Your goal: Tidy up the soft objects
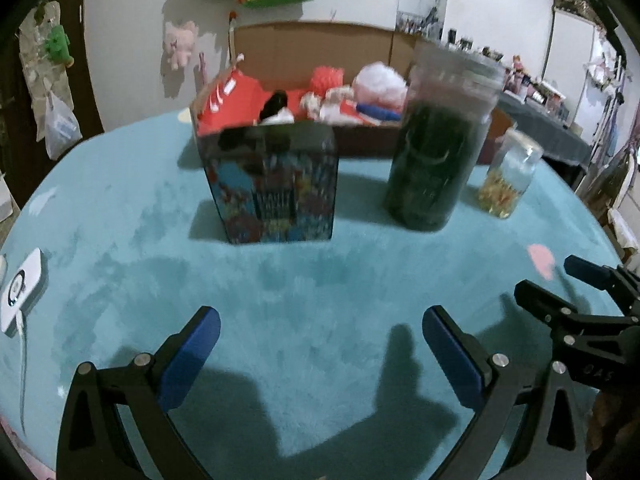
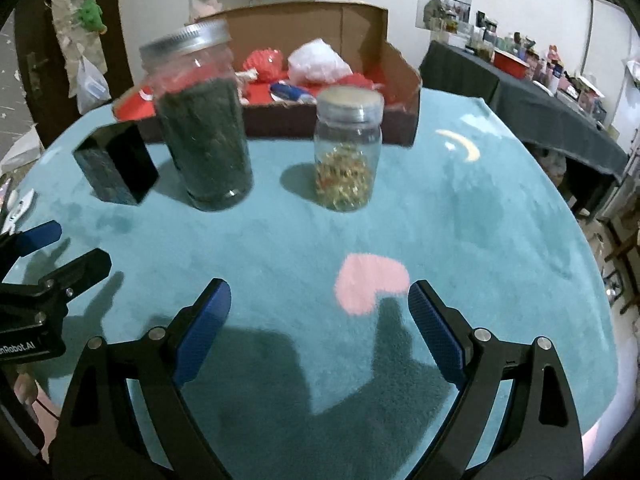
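A cardboard box (image 1: 316, 46) with a red lining stands at the far side of the teal cloth and also shows in the right wrist view (image 2: 404, 76). Inside lie soft objects: a red spiky ball (image 1: 327, 79), a white fluffy one (image 1: 380, 82) and a black-and-white toy (image 1: 276, 108). The red ball (image 2: 266, 63) and white fluff (image 2: 320, 62) also show in the right wrist view. My left gripper (image 1: 320, 332) is open and empty over the cloth. My right gripper (image 2: 320, 304) is open and empty beside it, also visible in the left wrist view (image 1: 556, 284).
A patterned tin box (image 1: 276, 188) stands in front of the cardboard box. A tall jar of dark material (image 2: 200, 120) and a small jar of yellow bits (image 2: 347, 148) stand to its right. A white device (image 1: 22, 292) lies at the left edge. A pink heart (image 2: 370, 282) marks the cloth.
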A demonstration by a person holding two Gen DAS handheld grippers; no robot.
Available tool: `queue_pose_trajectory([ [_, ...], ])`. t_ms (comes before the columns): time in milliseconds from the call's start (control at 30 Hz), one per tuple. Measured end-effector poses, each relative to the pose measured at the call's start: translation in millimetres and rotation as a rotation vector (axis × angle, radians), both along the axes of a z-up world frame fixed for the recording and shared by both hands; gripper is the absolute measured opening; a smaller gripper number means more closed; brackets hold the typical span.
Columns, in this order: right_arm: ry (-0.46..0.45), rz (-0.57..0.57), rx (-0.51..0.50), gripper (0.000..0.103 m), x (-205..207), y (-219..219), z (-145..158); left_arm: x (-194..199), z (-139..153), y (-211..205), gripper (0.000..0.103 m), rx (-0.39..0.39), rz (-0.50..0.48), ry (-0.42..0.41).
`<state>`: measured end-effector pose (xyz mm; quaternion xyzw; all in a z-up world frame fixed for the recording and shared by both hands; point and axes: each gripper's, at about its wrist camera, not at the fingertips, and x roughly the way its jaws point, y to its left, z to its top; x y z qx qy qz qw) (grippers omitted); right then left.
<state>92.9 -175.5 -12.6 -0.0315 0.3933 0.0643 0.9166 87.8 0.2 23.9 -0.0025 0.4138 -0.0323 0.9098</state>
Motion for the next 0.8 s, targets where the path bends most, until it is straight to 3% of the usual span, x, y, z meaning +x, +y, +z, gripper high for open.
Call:
queue_pose_trajectory([
  [233,0.017,-0.022,0.008,0.092,2,-4,-13,2,-7,-3,0.103,0.045,0.048,0.018],
  [800,0.018,-0.031,0.012,0.097,6,-6,-14,1,-8,-1,0.103,0.038,0.049,0.013],
])
